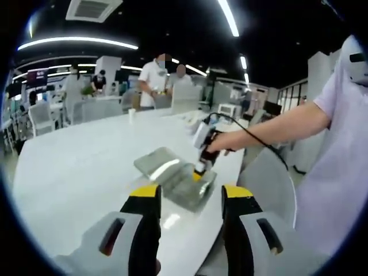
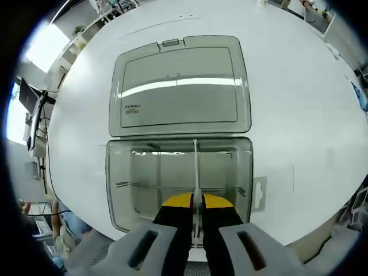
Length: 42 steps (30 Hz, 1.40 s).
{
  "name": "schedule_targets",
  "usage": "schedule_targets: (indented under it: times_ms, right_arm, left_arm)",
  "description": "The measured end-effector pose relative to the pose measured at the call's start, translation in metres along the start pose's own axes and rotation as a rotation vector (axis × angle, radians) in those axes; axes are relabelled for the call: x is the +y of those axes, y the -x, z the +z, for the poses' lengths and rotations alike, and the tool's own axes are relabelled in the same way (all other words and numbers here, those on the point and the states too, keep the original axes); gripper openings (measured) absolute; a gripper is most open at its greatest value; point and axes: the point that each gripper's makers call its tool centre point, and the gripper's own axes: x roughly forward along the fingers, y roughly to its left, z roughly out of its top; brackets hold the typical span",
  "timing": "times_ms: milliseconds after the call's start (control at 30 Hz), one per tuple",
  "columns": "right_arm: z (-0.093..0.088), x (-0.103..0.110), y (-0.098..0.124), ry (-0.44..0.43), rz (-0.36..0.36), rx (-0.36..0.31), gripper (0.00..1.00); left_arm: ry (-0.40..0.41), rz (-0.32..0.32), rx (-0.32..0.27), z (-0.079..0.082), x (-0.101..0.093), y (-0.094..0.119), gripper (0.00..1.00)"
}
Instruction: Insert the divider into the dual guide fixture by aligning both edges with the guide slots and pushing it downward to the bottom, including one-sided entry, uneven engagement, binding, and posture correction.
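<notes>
- Thin translucent plastic divider (image 2: pixel 196 172) standing on edge inside the clear grey plastic organiser box (image 2: pixel 118 190), long axis running straight away from the right gripper's camera, from the near wall toward the hinge side.
- Near end of the divider pinched between the black, yellow-tipped jaws of the right gripper (image 2: pixel 197 202), jaws closed tight onto the sheet.
- A second thin partition crossing the box sideways, meeting the divider at roughly a right angle; depth of seating in the guide slots not clear.
- Hinged transparent smoke-grey lid (image 2: pixel 179 86) lying flat open beyond the box, small latch tab at its far edge; small light lettering near the lid's lower left corner, too small to read.
- Small clear hang tab (image 2: pixel 260 192) sticking out at the box's right side.
- Box sitting on a round white table (image 1: pixel 75 167), near the edge closest to the person; wide bare tabletop beyond the lid and to both sides.
- Left gripper (image 1: pixel 191 198) hovering apart from the box, jaws spread with a clear gap, nothing between them.
- In the left gripper view, the person's hand (image 1: pixel 221 142) gripping the right gripper above the box, a black cable trailing from it.
</notes>
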Motion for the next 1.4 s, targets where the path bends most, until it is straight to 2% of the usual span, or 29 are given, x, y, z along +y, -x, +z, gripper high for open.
schedule_targets:
  times_ms: [433,667,1133,1400]
  right_arm:
    - [-0.004,0.003,0.0,0.09,0.044,0.001,0.02]
    - [-0.005,0.007,-0.001,0.079,0.066,-0.006,0.08]
    - [0.004,0.008,0.017,0.098,0.091,-0.07,0.13]
    - [0.011,0.008,0.036,0.115,0.115,-0.147,0.18]
  left_arm:
    - [-0.003,-0.004,0.001,0.002,-0.001,-0.003,0.4]
    - [-0.003,-0.004,0.002,0.002,-0.003,-0.002,0.4]
    - [-0.004,-0.001,0.002,0.0,-0.005,-0.001,0.4]
    - [0.0,-0.002,0.003,-0.002,-0.004,-0.004,0.4]
